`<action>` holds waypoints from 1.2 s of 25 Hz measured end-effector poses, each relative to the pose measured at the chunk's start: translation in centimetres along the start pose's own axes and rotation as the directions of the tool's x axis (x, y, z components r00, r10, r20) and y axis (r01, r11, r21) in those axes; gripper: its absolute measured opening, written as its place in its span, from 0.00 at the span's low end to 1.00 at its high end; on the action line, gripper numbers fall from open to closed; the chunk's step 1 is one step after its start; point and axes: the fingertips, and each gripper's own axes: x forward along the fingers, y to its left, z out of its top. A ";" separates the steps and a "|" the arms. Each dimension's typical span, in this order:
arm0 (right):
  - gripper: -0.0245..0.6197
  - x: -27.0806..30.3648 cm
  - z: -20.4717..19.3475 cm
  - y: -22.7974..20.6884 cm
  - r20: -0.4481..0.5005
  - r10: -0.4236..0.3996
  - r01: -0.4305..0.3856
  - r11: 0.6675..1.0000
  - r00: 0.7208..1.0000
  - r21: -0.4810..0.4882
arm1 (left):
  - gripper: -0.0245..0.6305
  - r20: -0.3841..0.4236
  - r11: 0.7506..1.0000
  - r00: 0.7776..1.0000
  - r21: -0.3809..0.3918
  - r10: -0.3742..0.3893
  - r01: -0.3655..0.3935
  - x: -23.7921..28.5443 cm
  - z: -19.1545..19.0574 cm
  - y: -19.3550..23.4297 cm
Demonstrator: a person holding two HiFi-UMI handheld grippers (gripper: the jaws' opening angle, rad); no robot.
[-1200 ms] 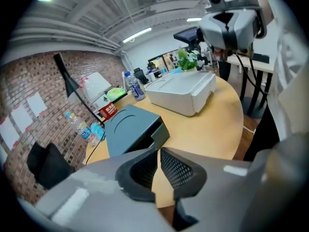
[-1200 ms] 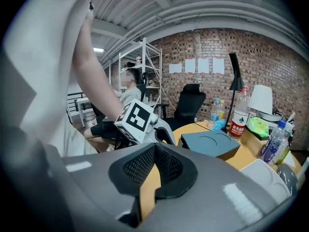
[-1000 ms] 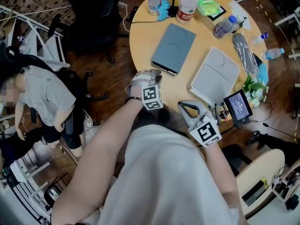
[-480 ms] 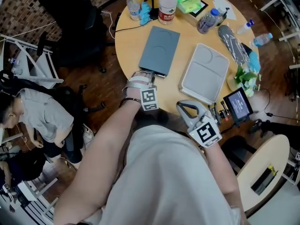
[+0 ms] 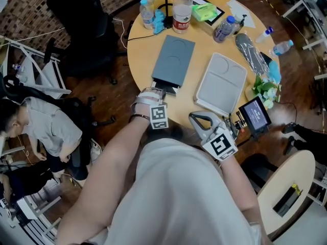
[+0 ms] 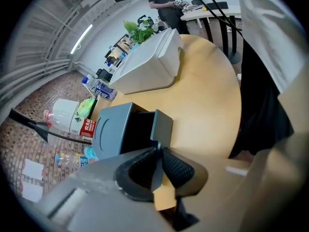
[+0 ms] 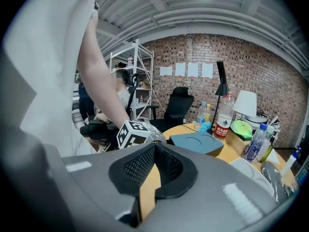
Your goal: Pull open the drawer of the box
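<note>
A flat blue-grey box (image 5: 172, 60) lies on the round wooden table (image 5: 138, 50). Its drawer (image 5: 165, 87) sticks out a little at the near end. In the left gripper view the drawer front (image 6: 162, 125) stands away from the box (image 6: 108, 129), with a dark gap behind it. My left gripper (image 5: 156, 92) is at that front. Its jaws are closing, and the pads (image 6: 177, 167) pinch a thin grey pull tab between them (image 6: 158, 149). My right gripper (image 5: 196, 117) hangs near the table's front edge, shut on nothing (image 7: 154, 146).
A white lidded box (image 5: 222, 83) lies right of the blue one. Bottles (image 5: 182, 6) and a green packet stand at the back. A small screen (image 5: 255, 115) and a plant (image 5: 265, 88) sit at the right rim. A black chair (image 5: 82, 24) and a seated person (image 5: 46, 126) are on the left.
My left gripper has moved forward from short of the box to its near end and closed on the tab. The drawer now shows a little way out. The right gripper barely moved.
</note>
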 end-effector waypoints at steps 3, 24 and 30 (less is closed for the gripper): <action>0.05 0.1 0.1 0.6 0.008 0.020 -0.020 1.000 1.000 -0.014 | 0.11 0.006 0.999 1.000 -0.032 -0.026 0.026 -1.4 -0.2 -1.8; 0.05 1.7 0.2 4.8 0.045 0.179 -0.175 0.981 0.983 -0.081 | 0.11 0.013 0.980 0.989 -0.134 -0.149 0.149 -6.3 -1.3 -9.9; 0.05 1.6 0.2 5.1 0.023 0.156 -0.154 0.986 0.987 -0.068 | 0.11 0.037 0.980 0.990 -0.145 -0.134 0.138 -6.4 -1.0 -9.8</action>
